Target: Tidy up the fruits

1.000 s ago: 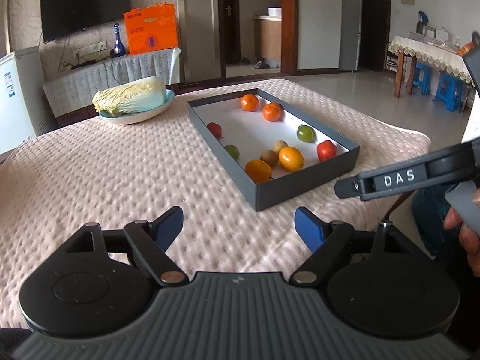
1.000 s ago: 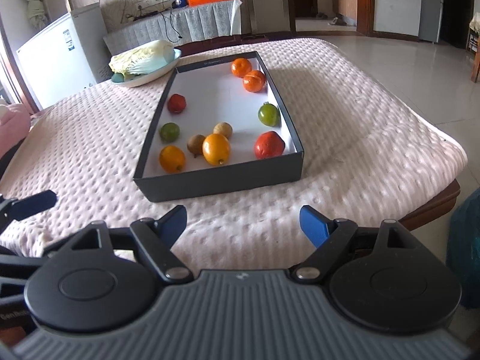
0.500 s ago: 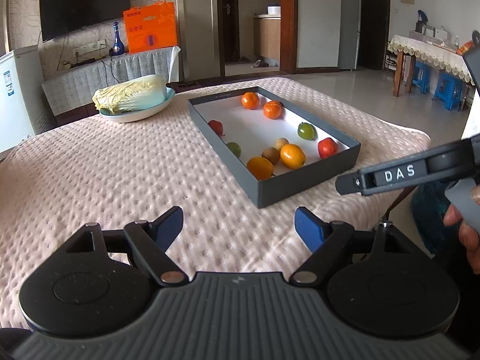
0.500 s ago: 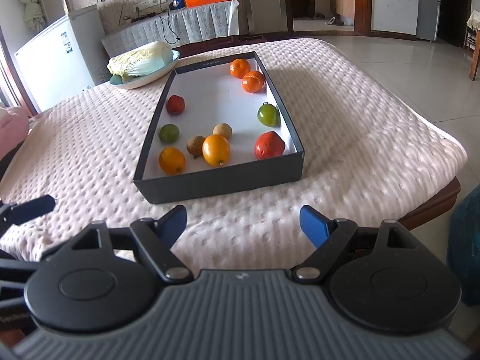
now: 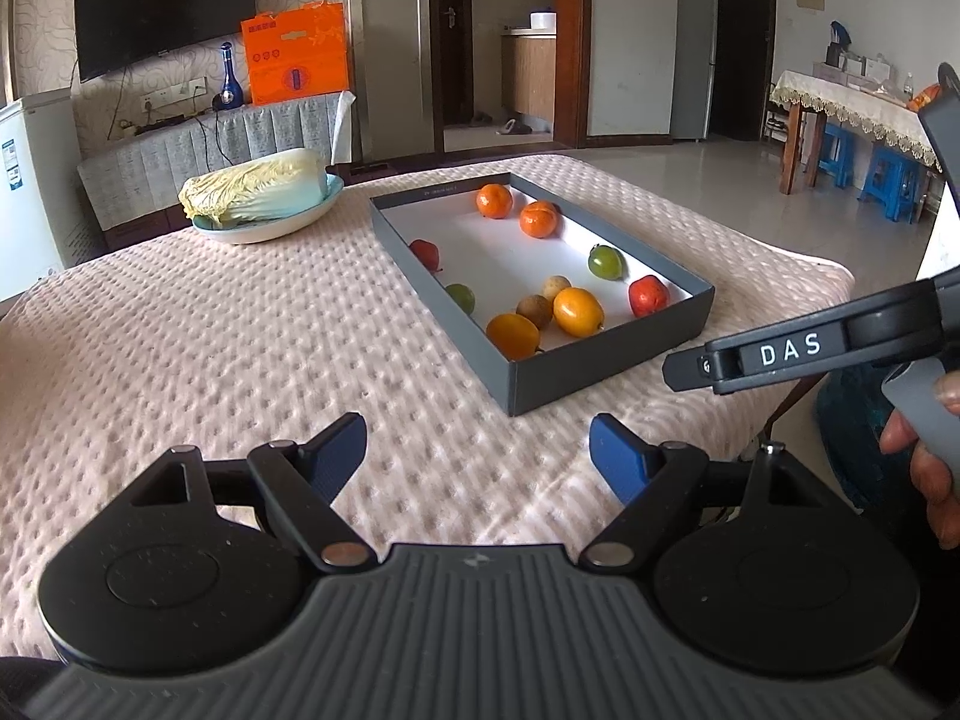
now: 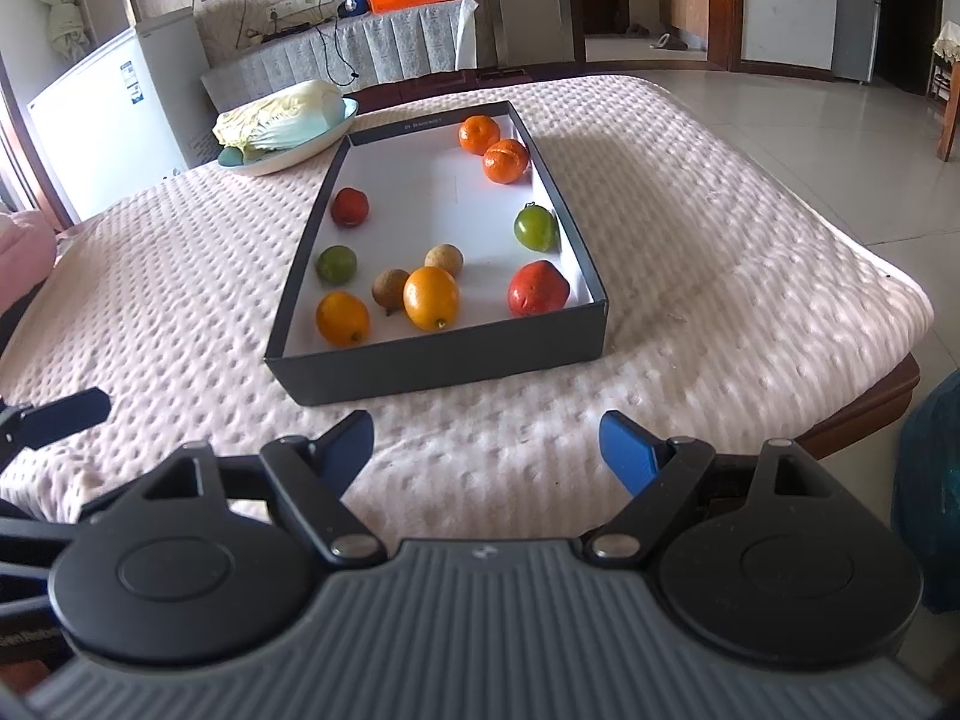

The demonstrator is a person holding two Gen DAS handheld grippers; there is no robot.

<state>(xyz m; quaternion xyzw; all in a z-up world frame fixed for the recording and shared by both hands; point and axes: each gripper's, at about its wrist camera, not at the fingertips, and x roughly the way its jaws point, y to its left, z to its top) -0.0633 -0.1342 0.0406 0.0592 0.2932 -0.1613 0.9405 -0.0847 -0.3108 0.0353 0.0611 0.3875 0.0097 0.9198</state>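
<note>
Right wrist: box (image 6: 441, 357), ten fruits (image 6: 430, 297).

left gripper (image 5: 477, 450): blue fingertips spread wide, empty, above pink quilted cloth (image 5: 210, 348) | grey tray (image 5: 606, 363): ahead-right, holds oranges, green, red and brown fruits | right gripper (image 5: 780, 354): at right edge, marked das | cabbage (image 5: 255, 192): on plate (image 5: 264, 231), far left

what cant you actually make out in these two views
- Small print on the far wall of the grey box, both views: too small.
- Red fruit, left wrist view: partly behind the box wall.
- Right gripper, left wrist view: cut by the right edge, so its opening is hidden there.
</note>
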